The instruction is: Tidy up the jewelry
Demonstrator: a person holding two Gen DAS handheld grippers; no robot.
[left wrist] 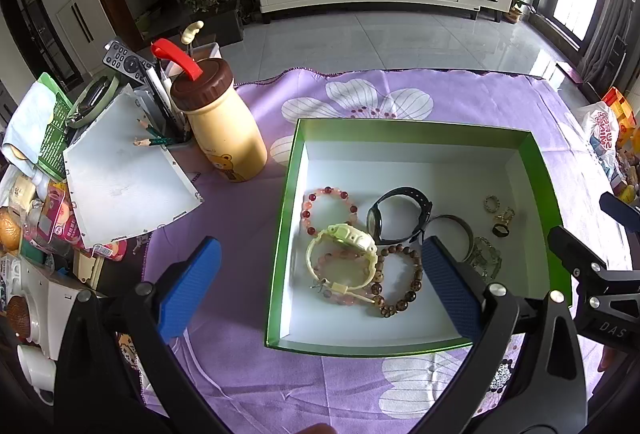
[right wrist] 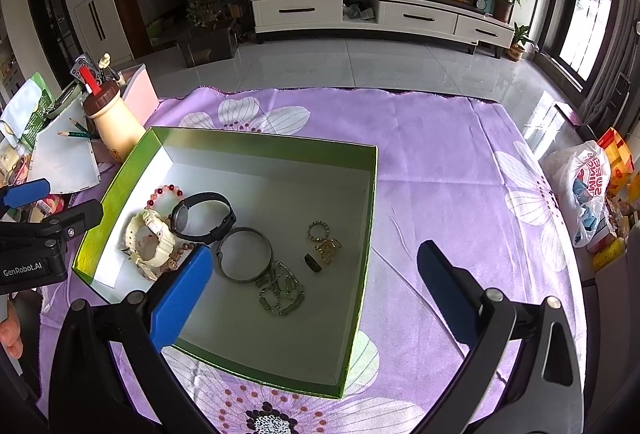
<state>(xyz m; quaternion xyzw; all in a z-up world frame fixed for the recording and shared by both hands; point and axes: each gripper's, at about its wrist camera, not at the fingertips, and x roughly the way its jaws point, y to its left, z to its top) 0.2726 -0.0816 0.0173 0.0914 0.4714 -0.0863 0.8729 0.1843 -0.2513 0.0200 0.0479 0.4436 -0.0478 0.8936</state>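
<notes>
A green box [left wrist: 416, 126] with a white inside sits on the purple cloth and holds the jewelry: a cream watch [left wrist: 348, 242], a black watch [left wrist: 400, 212], pink bead bracelets [left wrist: 328, 194], a brown bead bracelet [left wrist: 400, 282], a metal bangle [left wrist: 460, 230], a link bracelet [left wrist: 486, 258] and small gold rings [left wrist: 498, 212]. My left gripper [left wrist: 320, 286] is open and empty above the box's near left part. My right gripper [right wrist: 316, 290] is open and empty above the box [right wrist: 264, 146], near the bangle [right wrist: 244, 254] and link bracelet [right wrist: 280, 292].
A cream bottle [left wrist: 224, 130] with a brown lid and red handle stands left of the box. Beside it are a pencil holder [left wrist: 164, 122], a white sheet [left wrist: 124, 178] and clutter. A plastic bag [right wrist: 584, 190] lies at the table's right edge.
</notes>
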